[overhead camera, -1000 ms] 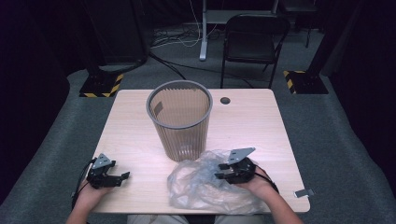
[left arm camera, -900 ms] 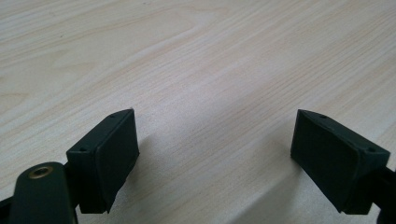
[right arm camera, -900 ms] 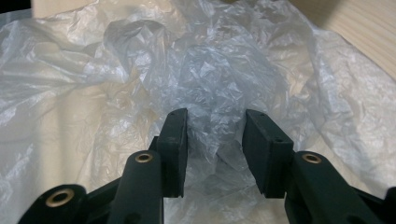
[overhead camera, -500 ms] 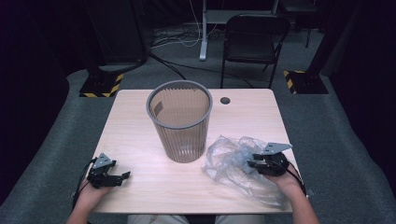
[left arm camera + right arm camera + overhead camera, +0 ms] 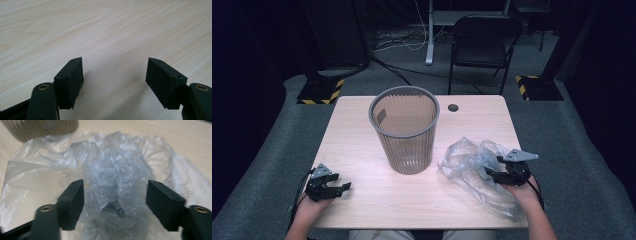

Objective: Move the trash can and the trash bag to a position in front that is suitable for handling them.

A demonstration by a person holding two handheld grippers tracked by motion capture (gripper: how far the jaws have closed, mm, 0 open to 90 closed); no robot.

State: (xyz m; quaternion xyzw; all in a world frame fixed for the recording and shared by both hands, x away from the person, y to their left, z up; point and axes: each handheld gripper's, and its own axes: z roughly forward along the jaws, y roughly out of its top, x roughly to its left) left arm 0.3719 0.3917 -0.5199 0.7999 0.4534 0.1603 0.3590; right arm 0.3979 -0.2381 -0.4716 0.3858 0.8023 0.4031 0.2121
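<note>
A grey mesh wastebasket (image 5: pixel 404 130) stands upright at the middle of the wooden table (image 5: pixel 357 120). A crumpled clear plastic bag (image 5: pixel 464 160) lies to its right. My right gripper (image 5: pixel 492 172) rests at the bag's right side. Its jaws have just been opening and stand wide, with a bunched fold of the bag (image 5: pixel 115 165) loose between them and the pads off it. The basket's base (image 5: pixel 42 127) shows behind. My left gripper (image 5: pixel 343 186) sits near the front left corner. Its jaws have just been closing a little, still wide over bare wood (image 5: pixel 114 75).
A small dark hole (image 5: pixel 453 107) marks the table top behind the basket. A black chair (image 5: pixel 482 45) stands beyond the far edge. Striped floor plates (image 5: pixel 319 92) lie on the grey carpet on both sides.
My right gripper has pulled the bag from the front of the basket over to the table's right side, then spread its jaws off the plastic. The left hand has stayed put.
</note>
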